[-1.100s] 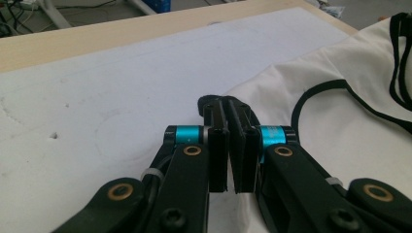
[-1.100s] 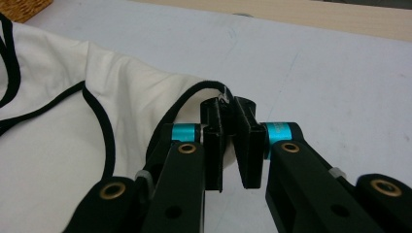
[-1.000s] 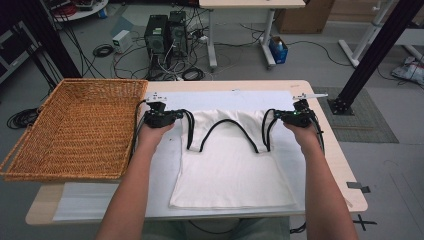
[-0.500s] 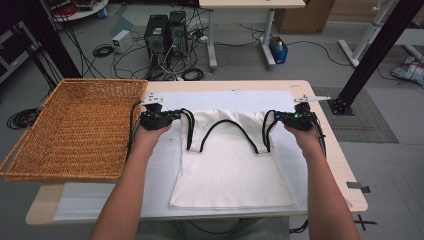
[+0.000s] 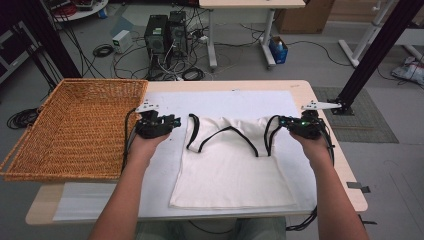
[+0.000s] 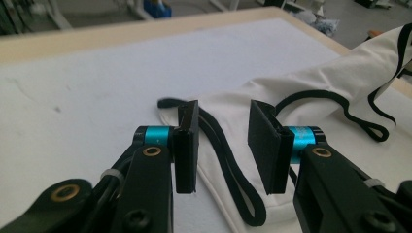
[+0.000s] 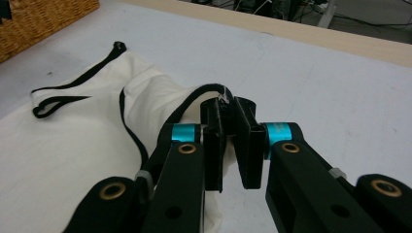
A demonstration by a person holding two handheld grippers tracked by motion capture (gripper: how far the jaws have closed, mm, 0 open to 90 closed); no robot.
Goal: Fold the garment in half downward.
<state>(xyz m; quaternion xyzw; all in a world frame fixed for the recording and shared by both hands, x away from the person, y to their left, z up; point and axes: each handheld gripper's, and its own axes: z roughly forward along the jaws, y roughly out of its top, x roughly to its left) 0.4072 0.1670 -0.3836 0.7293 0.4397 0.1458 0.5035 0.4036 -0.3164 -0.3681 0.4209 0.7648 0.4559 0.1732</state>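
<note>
1. On the bench (image 5: 305, 95), over a white cover sheet (image 5: 235, 102), lies one white tote bag (image 5: 232, 175), flat, its mouth towards the far edge.
2. Two black handles (image 5: 225, 137) run along the bag's top; one loops off its left corner, the other rises at its right corner.
3. One wicker basket (image 5: 75, 130) sits at the left end of the bench, just beside the sheet and apart from the bag.
4. Two forearms come in from the near edge, one hand-held gripper in each hand, both pointing inward at the bag's upper corners.
5. Left hand-held gripper (image 6: 223, 145): released. Its jaws have just been opening and stand apart, with the bag's corner and a length of black strap (image 6: 226, 150) lying on the sheet between them, untouched by the pads. In the high view it (image 5: 172, 121) rests just left of the bag.
6. Right hand-held gripper (image 7: 227, 145): clenched on the black-edged right corner of the bag, a fold of strap and cloth pinched between the pads and lifted a little off the sheet. In the high view it (image 5: 282, 121) sits at the bag's right corner.
</note>
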